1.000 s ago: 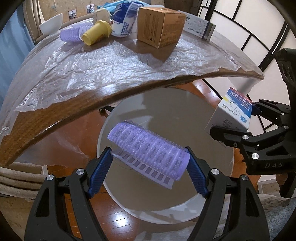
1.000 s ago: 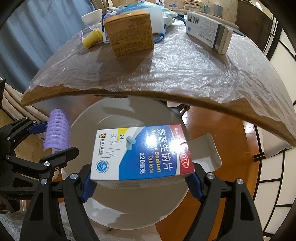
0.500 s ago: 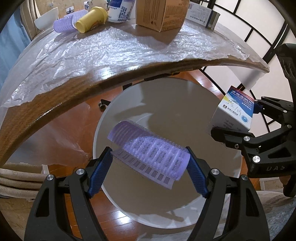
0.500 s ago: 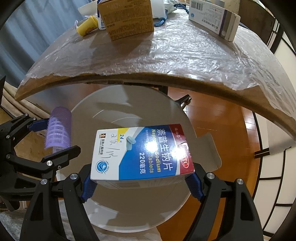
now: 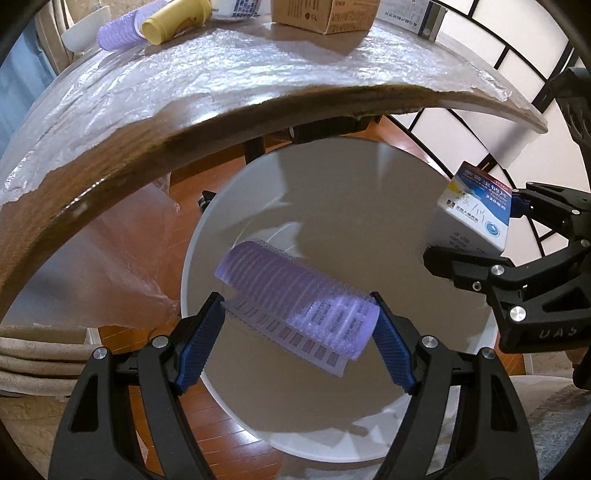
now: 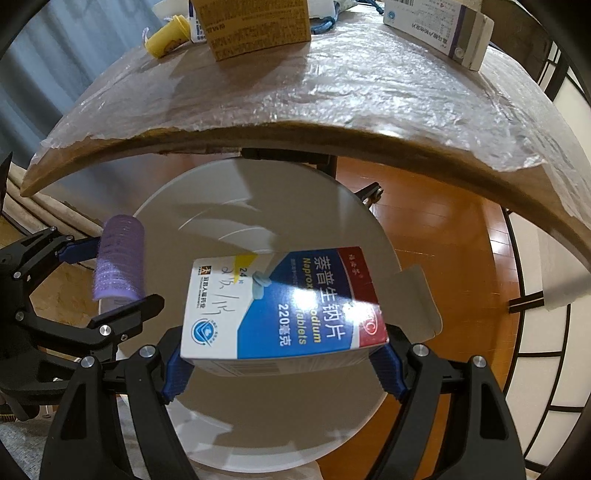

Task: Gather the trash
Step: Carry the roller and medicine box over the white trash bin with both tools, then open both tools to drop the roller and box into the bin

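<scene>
My left gripper [image 5: 295,339] is shut on a purple hair roller [image 5: 299,299], which lies crosswise between the blue pads with a strip of label hanging under it. It hangs over the mouth of a round white bin [image 5: 369,452] on the floor. My right gripper [image 6: 280,365] is shut on a blue, white and red tablet box [image 6: 280,306] with an open end flap, also above the bin [image 6: 258,192]. In the right wrist view the left gripper [image 6: 114,273] with the roller [image 6: 118,258] is at the left. The box [image 5: 476,206] shows at the right of the left wrist view.
A wooden table [image 5: 110,177] under crinkled plastic film juts over the bin's far side. On it stand a brown carton [image 6: 255,26], a yellow cup [image 5: 173,22], a second purple roller [image 5: 118,29] and a white-and-purple box [image 6: 439,29]. Around the bin is wooden floor [image 6: 443,229].
Both grippers have sunk a little toward the bin with their loads. The table edge sits higher in both views and the bin looks larger.
</scene>
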{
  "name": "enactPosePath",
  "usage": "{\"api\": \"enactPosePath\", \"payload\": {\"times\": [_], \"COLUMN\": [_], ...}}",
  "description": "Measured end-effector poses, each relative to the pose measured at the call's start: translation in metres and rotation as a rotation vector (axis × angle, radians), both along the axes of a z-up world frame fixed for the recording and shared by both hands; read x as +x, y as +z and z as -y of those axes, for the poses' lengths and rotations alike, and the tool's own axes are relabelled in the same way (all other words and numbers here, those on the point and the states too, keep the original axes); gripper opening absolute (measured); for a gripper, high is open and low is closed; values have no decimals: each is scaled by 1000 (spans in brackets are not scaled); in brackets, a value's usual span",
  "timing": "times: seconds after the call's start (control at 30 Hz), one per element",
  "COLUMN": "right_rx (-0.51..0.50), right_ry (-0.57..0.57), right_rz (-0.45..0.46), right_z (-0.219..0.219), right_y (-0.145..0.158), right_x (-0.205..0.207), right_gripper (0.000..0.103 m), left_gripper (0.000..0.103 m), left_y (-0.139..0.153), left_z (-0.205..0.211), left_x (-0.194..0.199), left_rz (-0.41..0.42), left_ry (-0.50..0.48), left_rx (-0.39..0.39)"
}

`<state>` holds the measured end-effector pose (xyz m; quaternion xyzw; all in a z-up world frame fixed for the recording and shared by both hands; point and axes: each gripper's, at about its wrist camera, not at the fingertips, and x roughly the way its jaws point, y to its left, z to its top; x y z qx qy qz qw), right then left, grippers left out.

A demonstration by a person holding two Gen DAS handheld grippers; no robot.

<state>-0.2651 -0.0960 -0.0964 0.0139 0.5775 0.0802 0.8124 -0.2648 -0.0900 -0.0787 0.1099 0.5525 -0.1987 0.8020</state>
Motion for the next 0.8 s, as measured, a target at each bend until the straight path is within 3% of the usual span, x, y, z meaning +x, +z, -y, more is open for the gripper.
{"api": "enactPosePath", "payload": {"times": [0.8], "right_rx": [-4], "right_ry": [-19], "right_rz": [-43], "right_z": [5], "right_y": [-12], "right_x": [8], "right_gripper": [78], "left_gripper": [79], "left_y": [-18], "left_z": [9], "left_x": [11], "left_rz": [-28], "left_ry": [-30], "left_rx": [37]}}
